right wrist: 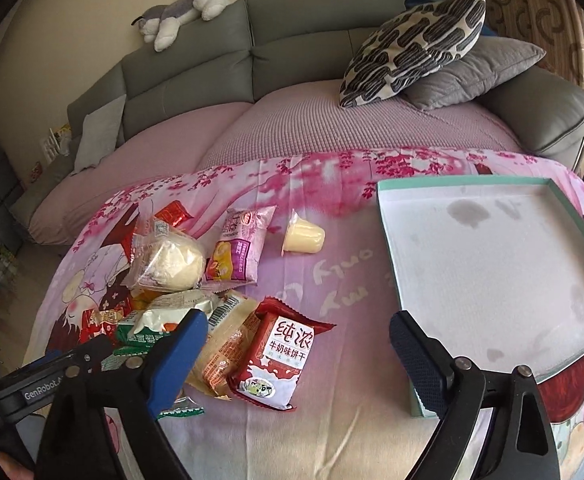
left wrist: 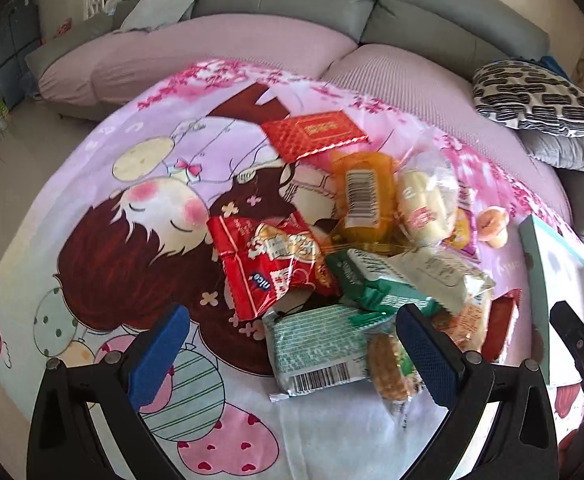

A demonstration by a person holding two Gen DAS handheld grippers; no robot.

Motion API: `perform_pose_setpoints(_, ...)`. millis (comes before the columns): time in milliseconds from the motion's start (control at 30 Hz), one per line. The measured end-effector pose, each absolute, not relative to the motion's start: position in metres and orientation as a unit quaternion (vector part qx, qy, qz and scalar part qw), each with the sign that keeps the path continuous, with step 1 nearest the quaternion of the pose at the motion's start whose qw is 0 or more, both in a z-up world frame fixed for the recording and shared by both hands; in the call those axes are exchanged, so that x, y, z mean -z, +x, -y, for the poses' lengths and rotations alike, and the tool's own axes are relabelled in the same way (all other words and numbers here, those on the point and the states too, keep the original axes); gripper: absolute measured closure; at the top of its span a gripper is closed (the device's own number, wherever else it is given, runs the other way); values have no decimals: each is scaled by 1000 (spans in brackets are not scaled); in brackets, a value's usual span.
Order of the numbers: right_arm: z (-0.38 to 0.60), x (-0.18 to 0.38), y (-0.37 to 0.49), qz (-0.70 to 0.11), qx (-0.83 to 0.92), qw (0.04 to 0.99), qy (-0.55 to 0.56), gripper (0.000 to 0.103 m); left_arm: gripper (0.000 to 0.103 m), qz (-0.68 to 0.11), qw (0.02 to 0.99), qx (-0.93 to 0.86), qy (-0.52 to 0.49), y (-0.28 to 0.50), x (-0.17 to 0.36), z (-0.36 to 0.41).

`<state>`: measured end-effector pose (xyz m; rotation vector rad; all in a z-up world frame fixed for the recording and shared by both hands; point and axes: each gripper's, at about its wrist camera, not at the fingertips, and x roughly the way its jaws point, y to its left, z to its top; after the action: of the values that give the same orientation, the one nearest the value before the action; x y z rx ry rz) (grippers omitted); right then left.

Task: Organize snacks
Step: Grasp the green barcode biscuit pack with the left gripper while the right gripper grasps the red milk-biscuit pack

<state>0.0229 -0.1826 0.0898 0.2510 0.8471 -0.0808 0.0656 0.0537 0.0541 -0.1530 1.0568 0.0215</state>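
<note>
A heap of wrapped snacks lies on a pink cartoon-print cloth (left wrist: pixel 152 208). In the left wrist view my left gripper (left wrist: pixel 292 356) hangs open above a green-white packet with a barcode (left wrist: pixel 315 352), its blue pads well clear on both sides. Beyond it lie a red packet (left wrist: pixel 276 264), an orange packet (left wrist: pixel 365 196) and a wrapped bun (left wrist: pixel 423 208). In the right wrist view my right gripper (right wrist: pixel 299 364) is open above a red milk-biscuit packet (right wrist: pixel 280 360) and grips nothing. A shallow turquoise-rimmed box (right wrist: pixel 387 240) lies to its right with nothing in it.
A jelly cup (right wrist: pixel 303 236) and a pink packet (right wrist: pixel 240 248) lie apart from the heap. A flat red box (left wrist: pixel 315 136) sits at the far side. Behind the cloth stand a grey sofa (right wrist: pixel 299 44), a patterned cushion (right wrist: pixel 411 48) and a plush toy (right wrist: pixel 188 8).
</note>
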Motion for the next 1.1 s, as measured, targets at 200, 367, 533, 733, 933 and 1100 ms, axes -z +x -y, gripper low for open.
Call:
perform_pose_setpoints(200, 185, -65, 33, -439, 27, 888, 137, 23, 0, -519, 851, -19, -75, 70, -36, -51)
perform_pose_setpoints(367, 184, -51, 37, -455, 23, 879, 143, 29, 0, -529, 845, -16, -76, 69, -25, -45)
perform_pose_setpoints(533, 182, -44, 39, -462, 20, 876, 135, 31, 0, -537, 841, -11, -70, 68, -17, -38)
perform_pose_setpoints(733, 184, -43, 38, -460, 24, 879, 128, 32, 1, -536, 837, -65, -89, 66, -14, -66)
perform_pose_setpoints(933, 179, -43, 39, -463, 23, 879, 110, 36, 7, -539, 836, -63, -84, 64, -10, -65)
perform_pose_setpoints(1100, 176, -31, 41, -478, 21, 871, 111, 50, 19, -538, 838, -52, -76, 64, -10, -59)
